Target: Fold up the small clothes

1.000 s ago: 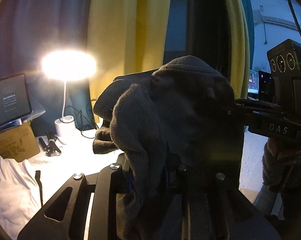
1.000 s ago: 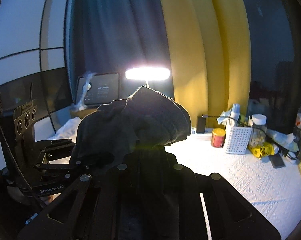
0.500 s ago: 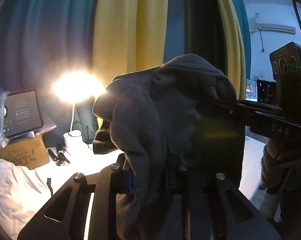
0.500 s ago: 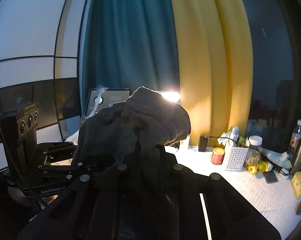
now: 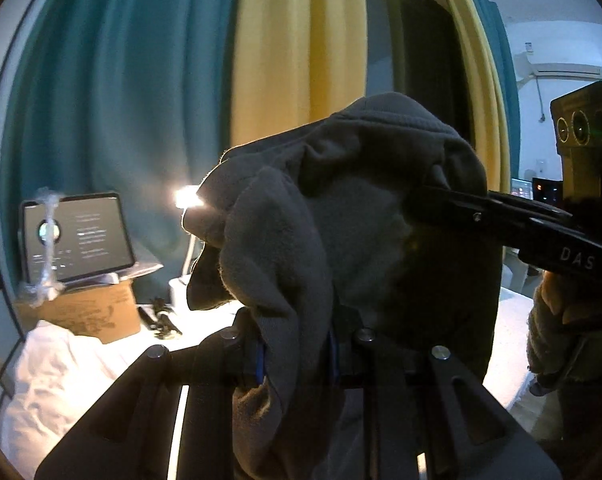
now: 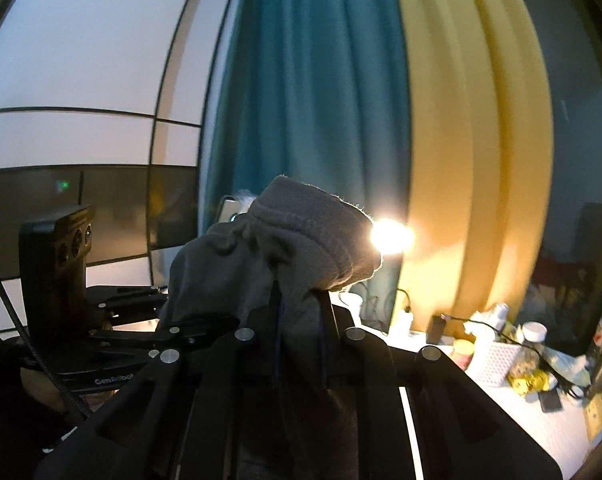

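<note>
A dark grey fleece garment hangs bunched in the air, lifted off the table. My left gripper is shut on a fold of it, and cloth drapes over both fingers. In the left wrist view my right gripper reaches in from the right and pinches the garment's upper edge; a hand in a grey sleeve holds it. In the right wrist view the garment bulges above my right gripper, which is shut on it. The left gripper clamps the same cloth at the left.
A lit desk lamp glows behind the garment. A tablet stands on a cardboard box beside crumpled white cloth. Bottles, jars and a white basket crowd the table's back right. Teal and yellow curtains hang behind.
Both grippers have risen with the garment and tipped upward. The lamp and table have dropped lower in both views, and the lamp is now partly hidden behind the cloth.
</note>
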A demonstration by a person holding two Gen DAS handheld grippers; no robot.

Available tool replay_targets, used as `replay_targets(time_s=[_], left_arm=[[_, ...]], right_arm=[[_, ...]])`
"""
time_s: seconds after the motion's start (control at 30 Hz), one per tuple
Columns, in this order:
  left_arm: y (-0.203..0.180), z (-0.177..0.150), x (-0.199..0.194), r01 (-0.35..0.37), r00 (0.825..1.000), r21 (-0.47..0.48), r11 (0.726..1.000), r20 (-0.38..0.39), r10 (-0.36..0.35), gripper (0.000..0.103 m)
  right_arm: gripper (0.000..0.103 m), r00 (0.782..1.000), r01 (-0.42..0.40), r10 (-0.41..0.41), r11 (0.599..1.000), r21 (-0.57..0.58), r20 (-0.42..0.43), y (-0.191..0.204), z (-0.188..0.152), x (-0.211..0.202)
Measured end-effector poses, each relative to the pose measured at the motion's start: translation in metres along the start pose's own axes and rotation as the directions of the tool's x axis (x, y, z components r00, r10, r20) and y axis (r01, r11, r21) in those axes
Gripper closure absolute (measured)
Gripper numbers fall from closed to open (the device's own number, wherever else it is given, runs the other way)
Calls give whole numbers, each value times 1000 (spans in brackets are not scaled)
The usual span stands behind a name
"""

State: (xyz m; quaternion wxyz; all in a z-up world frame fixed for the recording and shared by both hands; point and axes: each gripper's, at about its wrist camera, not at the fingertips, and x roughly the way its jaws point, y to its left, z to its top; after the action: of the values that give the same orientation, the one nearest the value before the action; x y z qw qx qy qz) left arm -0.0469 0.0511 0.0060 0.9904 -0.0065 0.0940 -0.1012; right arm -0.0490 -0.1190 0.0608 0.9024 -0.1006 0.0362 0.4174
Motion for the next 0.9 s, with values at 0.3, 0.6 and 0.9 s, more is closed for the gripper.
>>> replay_targets(time_s=[0.3,0.6,0.9], left_arm=[[29,1,-33,-93,996,18,996,15,93,83],[50,-8,-51,-137,991,18,990,-8,137,83],[54,-25,-30,-115,990,13,993,-85,115,83]], right_arm=[[88,995,-94,94,995,-28,27,31,14,13],[88,986,-165,166,986,-38,15,56,14,17],[88,984,-165,166,986,17,-64,50,-7,42]])
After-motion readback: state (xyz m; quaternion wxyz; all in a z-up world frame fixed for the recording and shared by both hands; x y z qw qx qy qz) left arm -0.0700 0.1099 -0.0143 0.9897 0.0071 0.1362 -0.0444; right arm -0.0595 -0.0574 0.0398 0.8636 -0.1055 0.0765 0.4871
